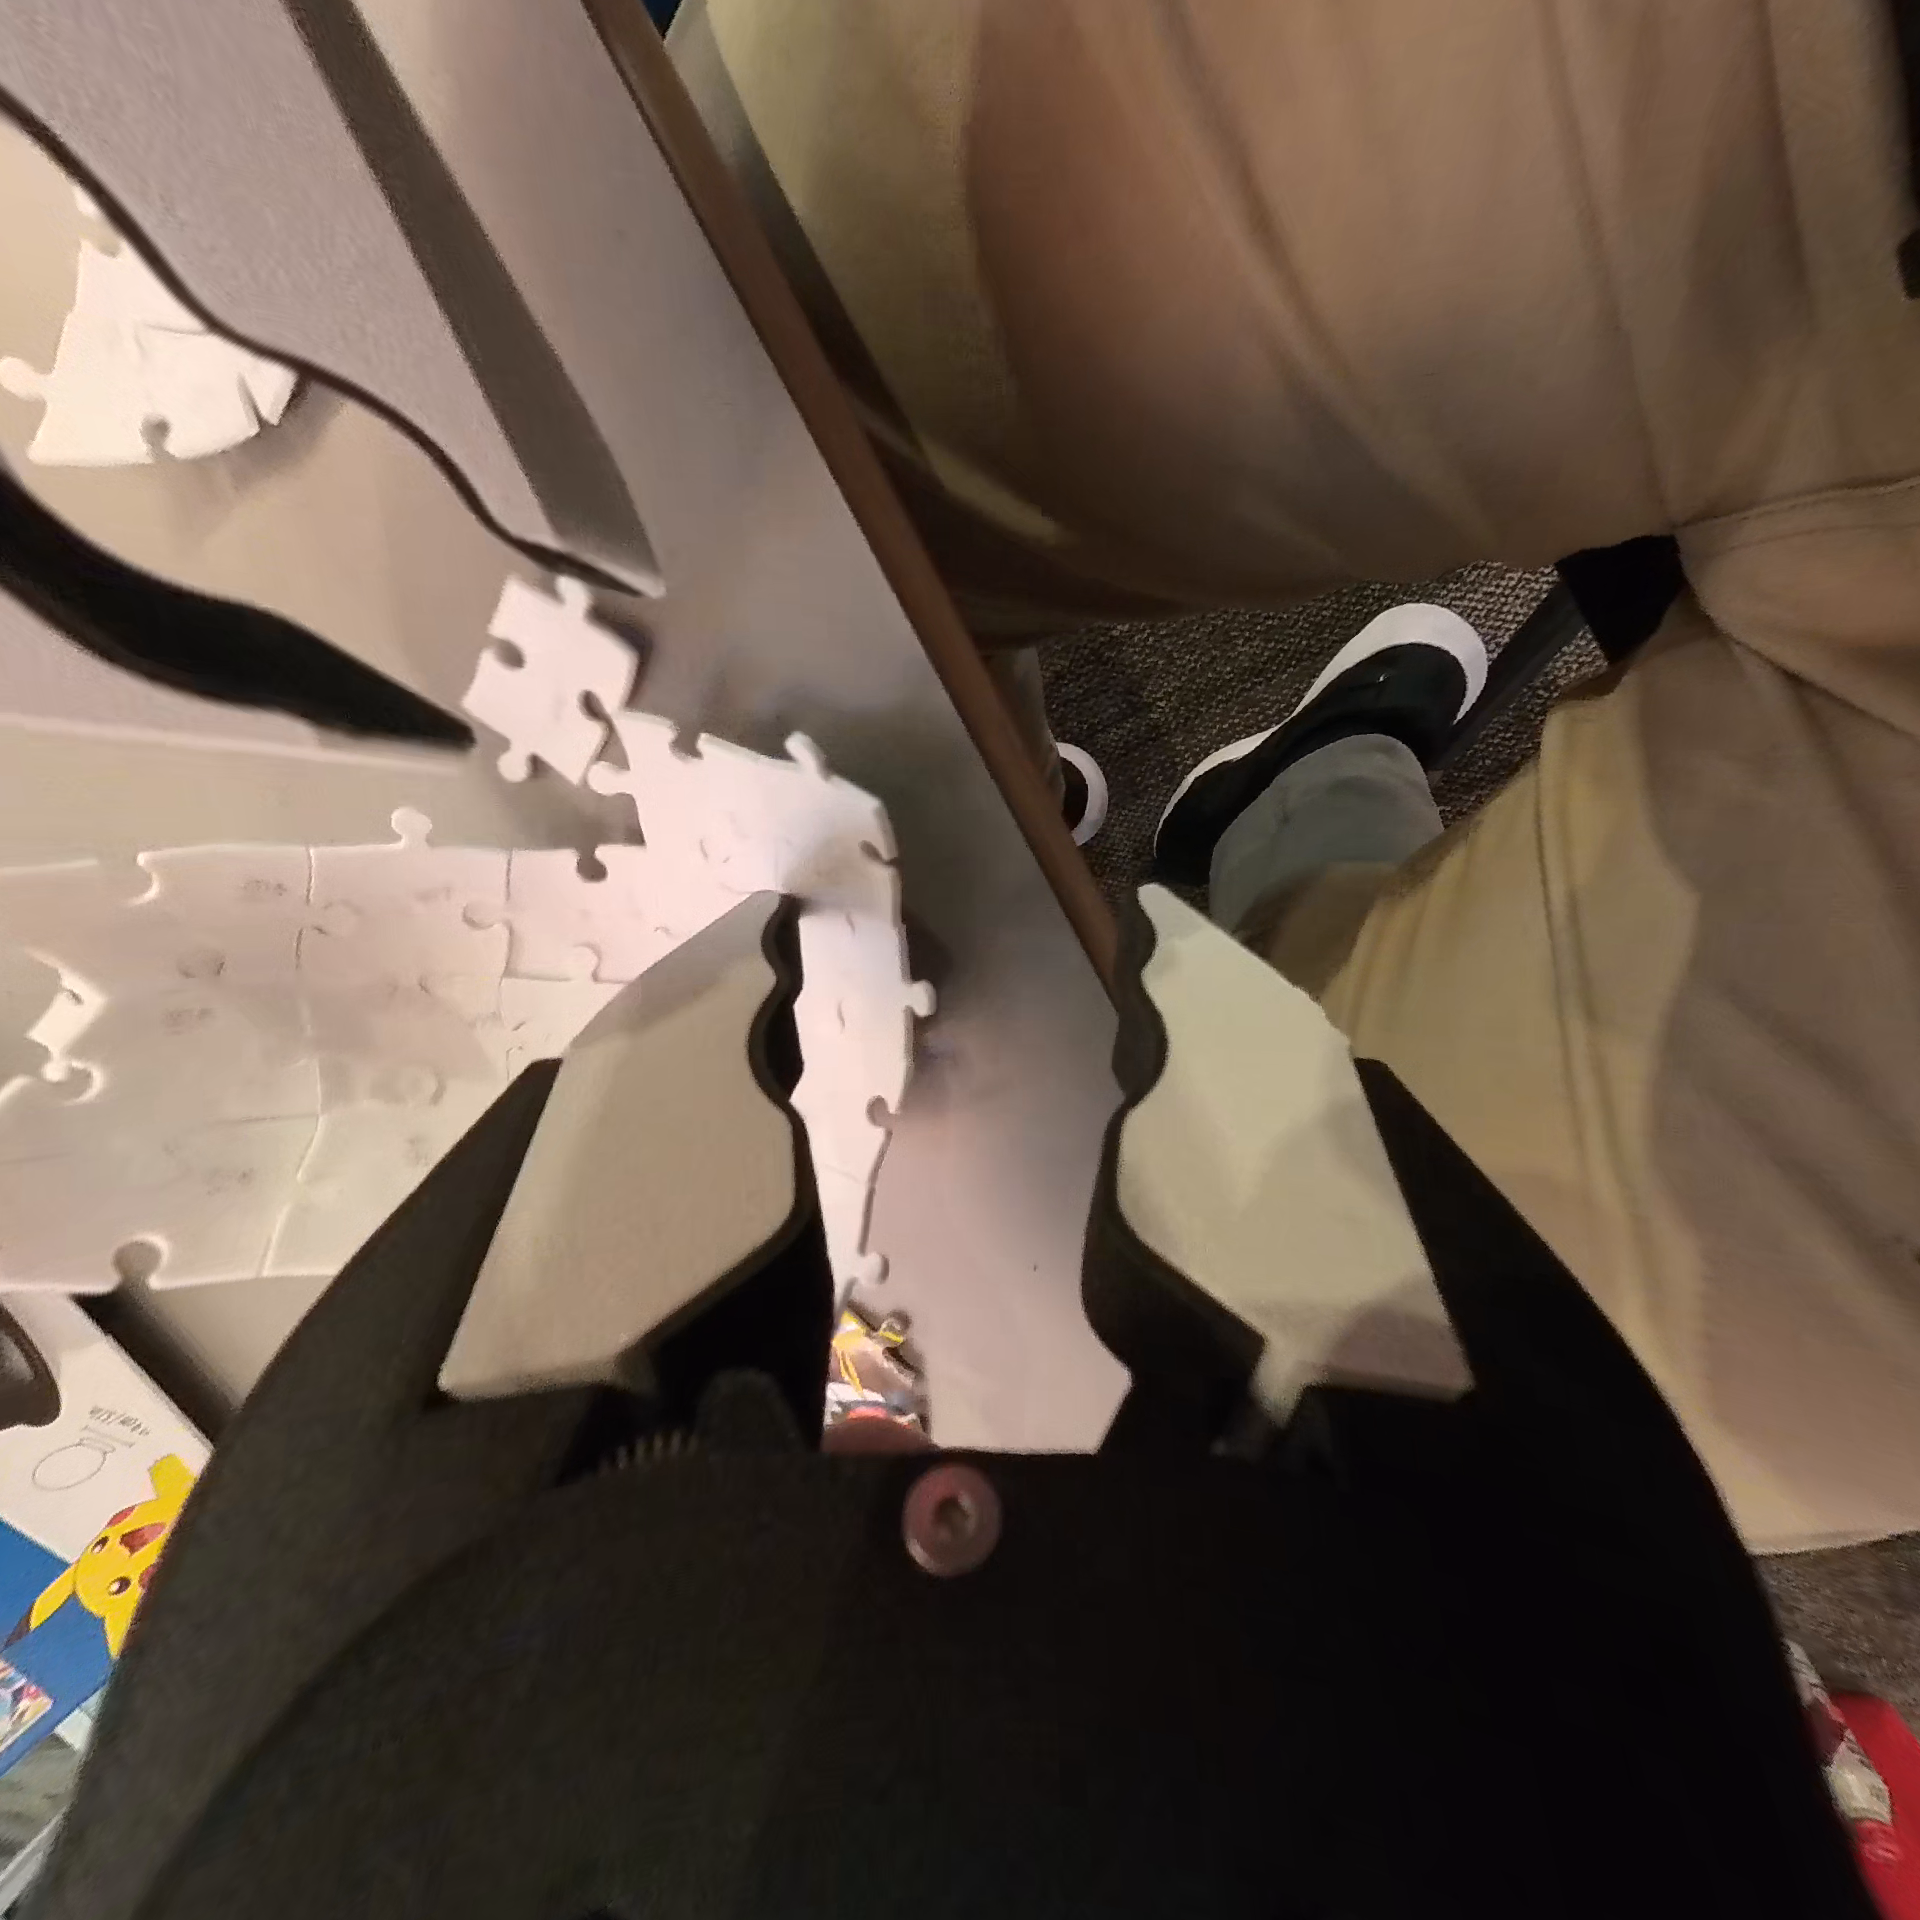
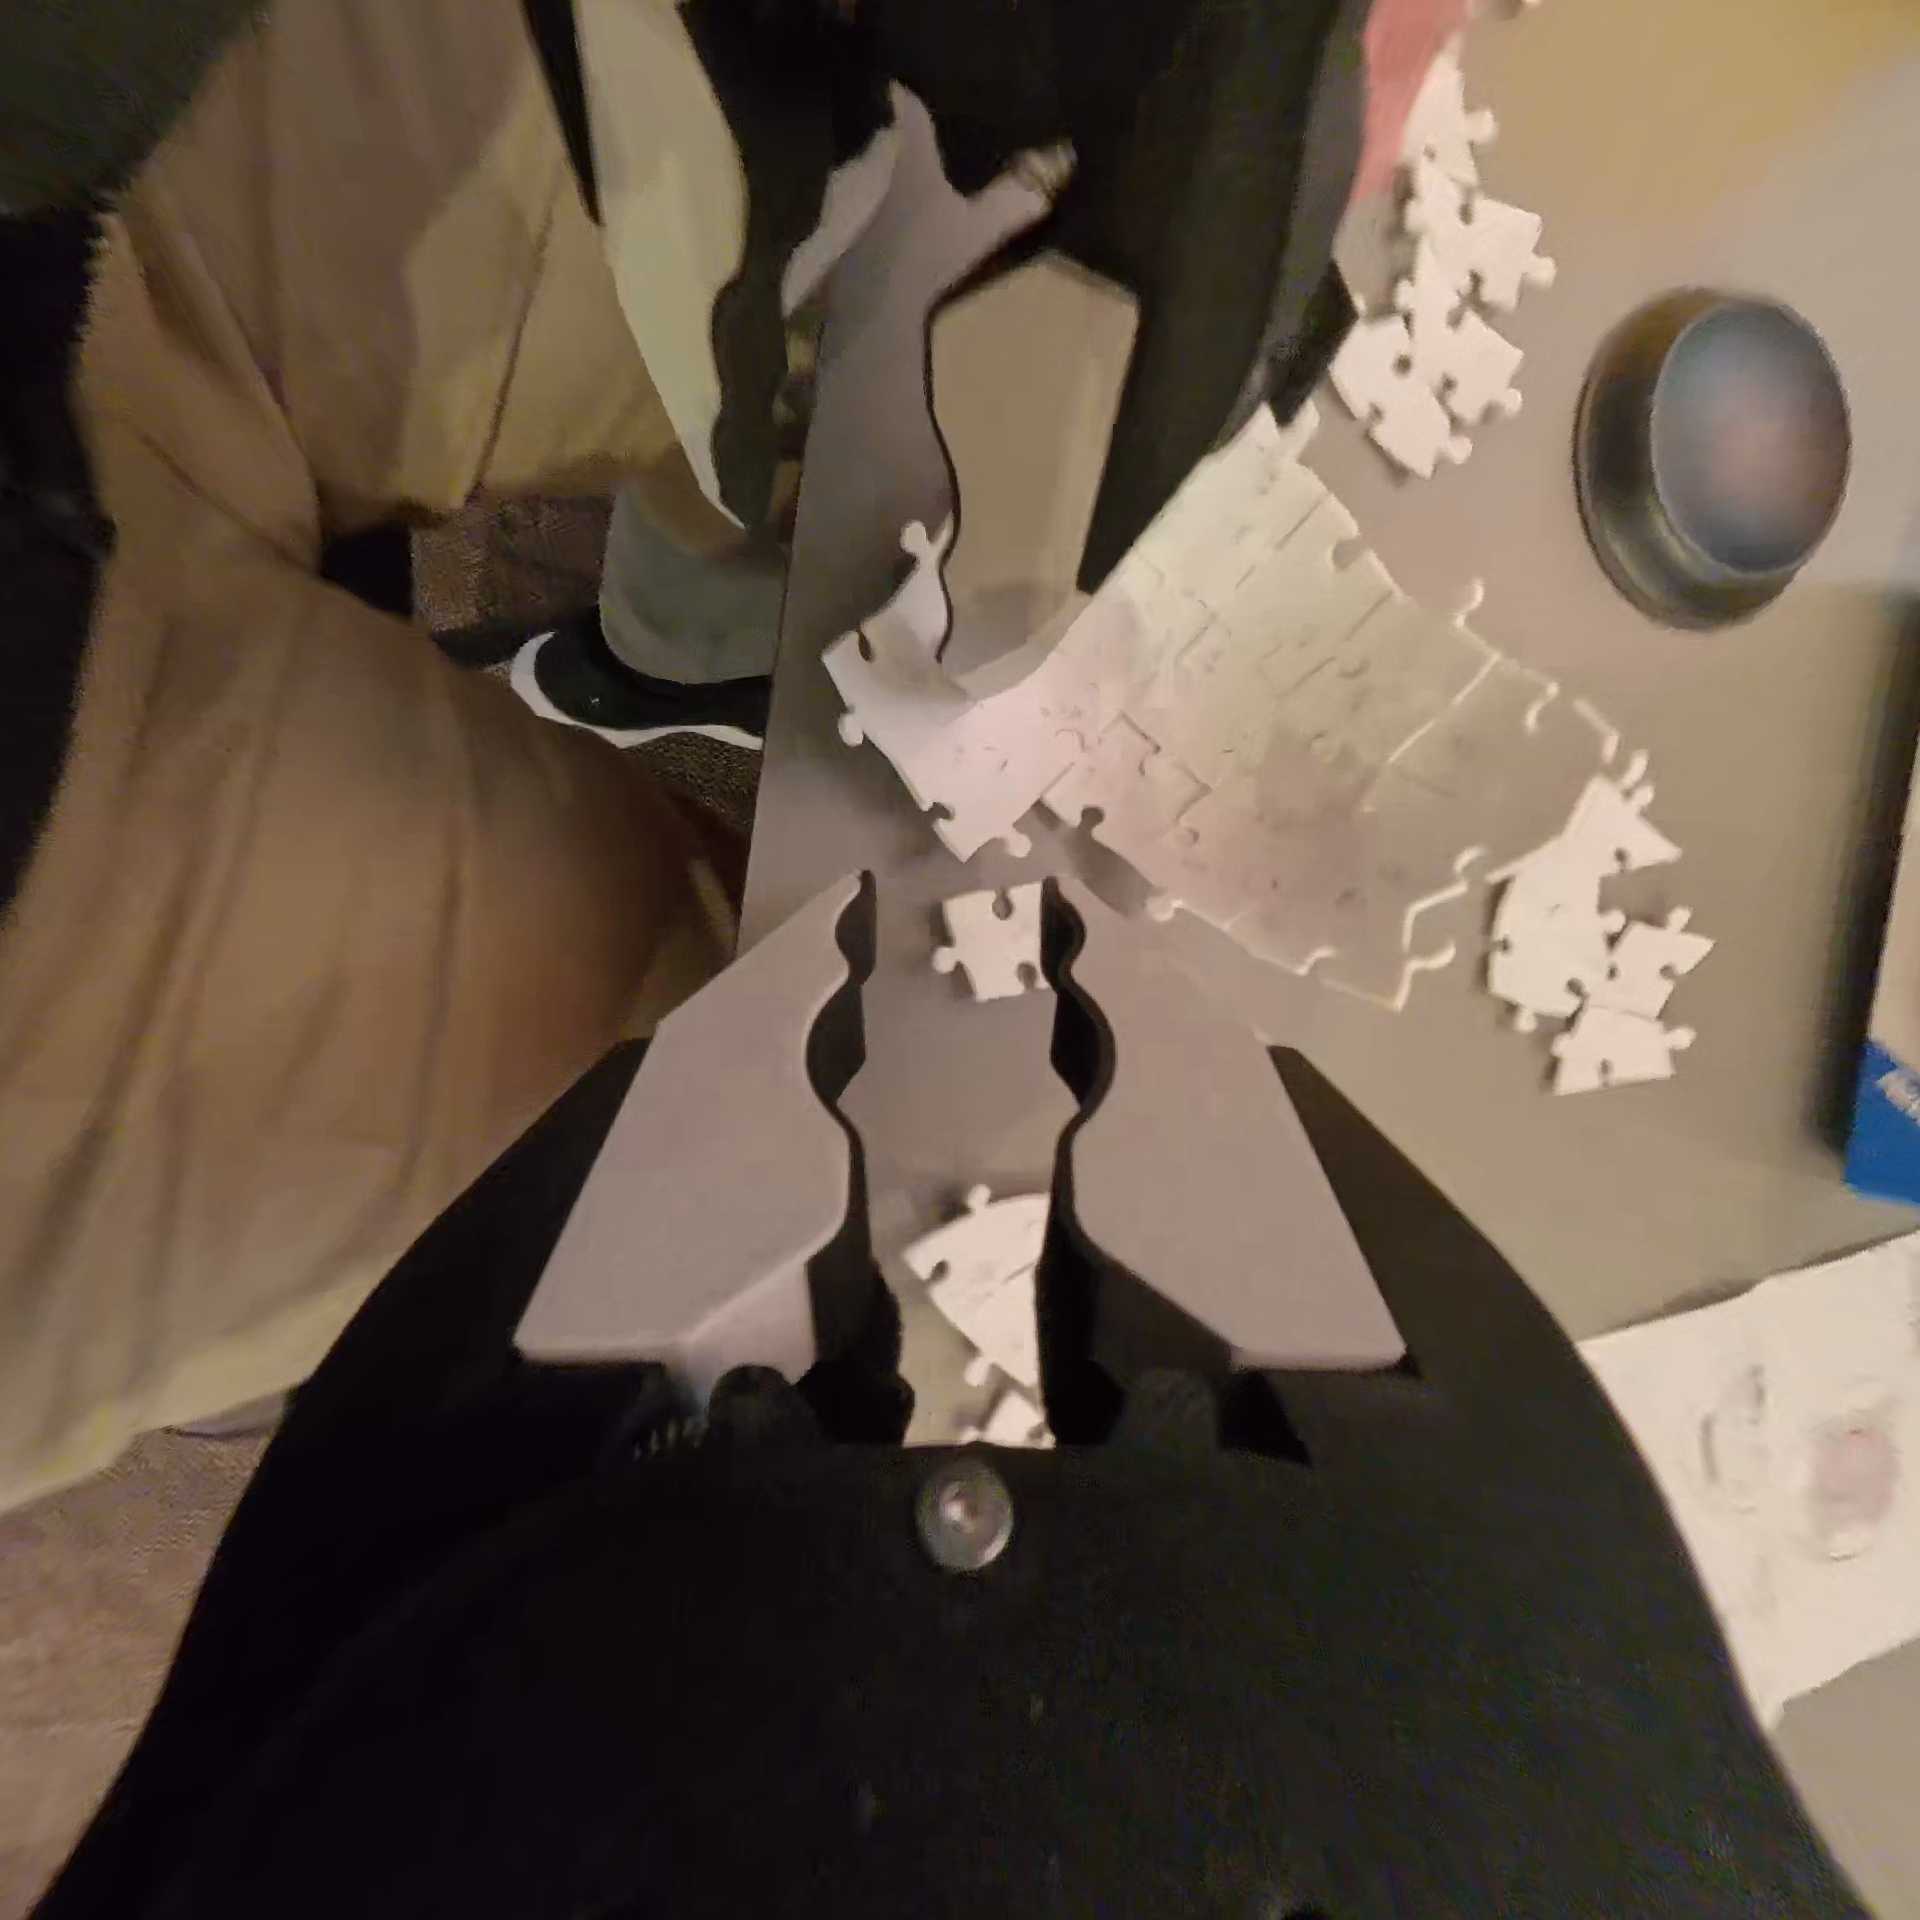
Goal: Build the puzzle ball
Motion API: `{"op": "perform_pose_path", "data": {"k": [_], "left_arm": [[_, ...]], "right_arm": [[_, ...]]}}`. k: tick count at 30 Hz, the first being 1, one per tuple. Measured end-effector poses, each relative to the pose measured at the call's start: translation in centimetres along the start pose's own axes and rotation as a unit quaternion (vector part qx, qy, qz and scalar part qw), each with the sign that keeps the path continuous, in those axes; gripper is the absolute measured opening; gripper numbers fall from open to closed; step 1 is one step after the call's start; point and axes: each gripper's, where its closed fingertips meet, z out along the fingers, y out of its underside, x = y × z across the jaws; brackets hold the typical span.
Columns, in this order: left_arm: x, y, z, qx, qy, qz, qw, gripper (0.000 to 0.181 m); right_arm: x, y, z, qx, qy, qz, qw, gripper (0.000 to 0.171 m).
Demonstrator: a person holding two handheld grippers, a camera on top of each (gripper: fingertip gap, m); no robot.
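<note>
Progress: early, I'd say. The joined sheet point(image 2: 1226, 748) lies flat on the desk point(image 2: 1714, 187), centre frame in the right wrist view; no ball shape yet.
Left tongs point(image 1: 956, 935): wide apart over the sheet's curled corner, holding nothing.
Right tongs point(image 2: 956, 899): partly open, a loose piece point(image 2: 987, 940) between the tips, not pinched.
Left over: spare pieces point(image 2: 1455, 270) upper right.
Room: grey desk, carpet point(image 1: 1195, 665) below, box point(image 1: 94, 1538) lower left.

puzzle sheet point(image 1: 312, 1039) cut off at left edge — blue box point(image 2: 1886, 1112) cropped
</note>
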Motion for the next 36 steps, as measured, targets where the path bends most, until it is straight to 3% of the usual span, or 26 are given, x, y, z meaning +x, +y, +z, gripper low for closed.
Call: {"op": "perform_pose_path", "data": {"k": [3, 5, 7, 10, 12, 20, 36], "left_arm": [[0.1, 0.1, 0.1, -0.004, 0.002, 0.002, 1.0, 0.058], [0.1, 0.2, 0.0, -0.008, 0.003, -0.001, 1.0, 0.057], [0.0, 0.3, -0.3, -0.007, 0.002, -0.009, 1.0, 0.057], [0.1, 0.3, -0.4, -0.009, 0.001, -0.015, 1.0, 0.058], [0.2, 0.2, -0.3, -0.01, 0.0, -0.02, 1.0, 0.058], [0.5, -0.5, -0.1, 0.0, -0.007, -0.041, 0.999, 0.059], [0.4, -0.4, 0.0, 0.005, -0.008, -0.049, 0.999, 0.058]], "right_arm": [[-0.1, 1.3, 0.5, 0.004, 0.009, 0.082, 0.997, 0.023], [0.7, 1.8, 0.5, 0.019, 0.039, 0.144, 0.989, 0.03], [1.2, 1.9, 0.2, 0.031, 0.059, 0.207, 0.976, 0.027], [0.7, 2.3, 0.5, 0.029, 0.072, 0.24, 0.968, 0.029], [0.8, 3.3, 1.1, -0.002, 0.09, 0.243, 0.966, 0.025], [0.4, 3.8, 1.1, -0.002, 0.1, 0.261, 0.96, 0.002], [1.8, 4.6, 0.9, 0.002, 0.082, 0.26, 0.962, 0.016]]}}
